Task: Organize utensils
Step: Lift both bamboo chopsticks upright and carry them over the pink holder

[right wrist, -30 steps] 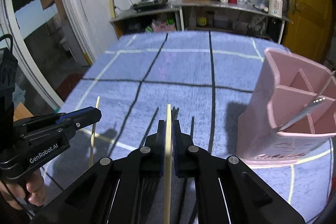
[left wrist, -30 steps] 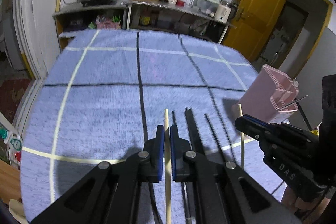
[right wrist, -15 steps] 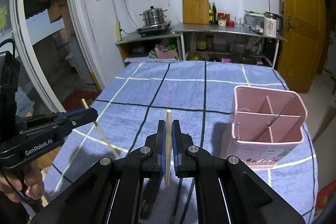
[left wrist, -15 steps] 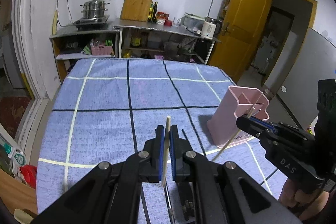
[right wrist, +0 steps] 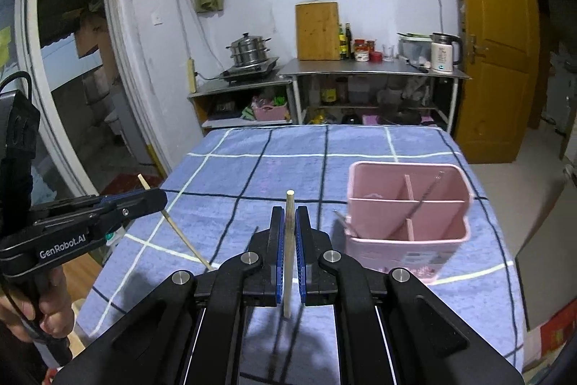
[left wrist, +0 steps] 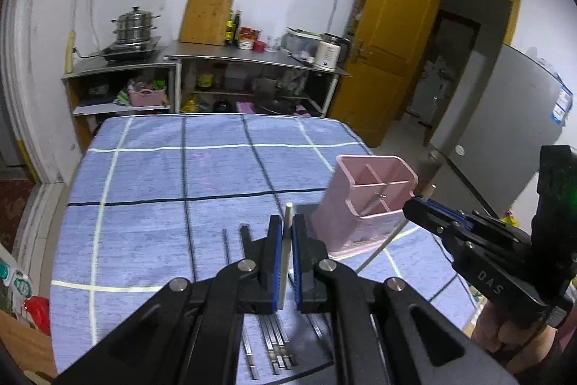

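My left gripper is shut on a wooden chopstick and holds it above the blue checked tablecloth. My right gripper is shut on a second wooden chopstick, also lifted. A pink divided utensil holder stands on the cloth to the right, with a metal utensil leaning inside; it also shows in the left wrist view. Several metal chopsticks lie on the cloth below the left gripper. The left gripper shows in the right wrist view, the right gripper in the left wrist view.
The table's right edge runs just past the holder. Beyond the far edge stand steel shelves with a pot, a cutting board and a kettle. A yellow door is at the right.
Both grippers have risen well above the table with their chopsticks, off the cloth. The holder has come fully into view, lower and farther from both cameras.
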A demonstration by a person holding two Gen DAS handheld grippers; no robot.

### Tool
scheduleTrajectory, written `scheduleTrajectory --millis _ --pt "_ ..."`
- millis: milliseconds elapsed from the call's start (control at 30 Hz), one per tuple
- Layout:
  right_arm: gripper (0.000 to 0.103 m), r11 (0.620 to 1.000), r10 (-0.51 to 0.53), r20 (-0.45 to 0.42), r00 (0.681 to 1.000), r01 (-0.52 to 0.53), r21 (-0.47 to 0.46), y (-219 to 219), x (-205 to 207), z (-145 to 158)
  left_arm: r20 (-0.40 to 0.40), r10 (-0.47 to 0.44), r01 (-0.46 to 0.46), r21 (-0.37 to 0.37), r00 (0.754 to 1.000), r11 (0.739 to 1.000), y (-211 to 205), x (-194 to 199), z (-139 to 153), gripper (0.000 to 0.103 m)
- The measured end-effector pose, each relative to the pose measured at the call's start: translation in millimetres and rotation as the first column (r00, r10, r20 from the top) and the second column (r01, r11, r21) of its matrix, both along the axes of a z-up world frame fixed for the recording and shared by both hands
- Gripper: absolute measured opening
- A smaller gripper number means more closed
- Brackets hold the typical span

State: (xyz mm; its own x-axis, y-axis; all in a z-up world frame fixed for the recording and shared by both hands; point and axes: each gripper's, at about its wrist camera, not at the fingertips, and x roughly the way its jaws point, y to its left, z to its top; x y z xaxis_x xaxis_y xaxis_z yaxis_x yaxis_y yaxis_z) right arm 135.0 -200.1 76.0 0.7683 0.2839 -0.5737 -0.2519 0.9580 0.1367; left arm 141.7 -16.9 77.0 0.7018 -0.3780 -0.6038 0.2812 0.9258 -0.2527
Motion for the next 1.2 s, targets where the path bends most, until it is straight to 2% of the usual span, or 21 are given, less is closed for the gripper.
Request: scheduleTrajectory --millis 200,367,667,767,933,1200 --pt "0.006 0.998 -0.063 0.006 0.998 0.063 0.017 -31 -4 8 -0.002 -0.082 0.082 -0.022 0.997 0.996 -36 6 6 0.006" --pt "0.006 0.993 -0.114 0.034 0.993 0.113 0.032 -58 -2 24 0.032 -0.142 0.143 -0.033 0.989 0.989 -64 15 24 0.006" --pt "0.006 0.984 -0.174 0.128 0.976 0.168 0.057 -86 9 65 0.124 -0.18 0.191 -0.083 0.976 0.978 -88 42 71 0.006" --pt "0.006 0.982 -0.185 0.152 0.971 0.176 0.072 -92 16 72 0.141 -0.177 0.191 -0.088 0.974 0.978 -93 55 78 0.006" --pt "0.006 0.977 -0.201 0.154 0.967 0.188 0.097 -98 33 71 0.131 -0.172 0.184 -0.087 0.976 0.979 -98 74 72 0.006" --pt "0.006 0.97 -0.221 0.094 0.971 0.21 0.12 -106 56 38 0.07 -0.17 0.175 -0.081 0.983 0.981 -104 102 39 0.006"
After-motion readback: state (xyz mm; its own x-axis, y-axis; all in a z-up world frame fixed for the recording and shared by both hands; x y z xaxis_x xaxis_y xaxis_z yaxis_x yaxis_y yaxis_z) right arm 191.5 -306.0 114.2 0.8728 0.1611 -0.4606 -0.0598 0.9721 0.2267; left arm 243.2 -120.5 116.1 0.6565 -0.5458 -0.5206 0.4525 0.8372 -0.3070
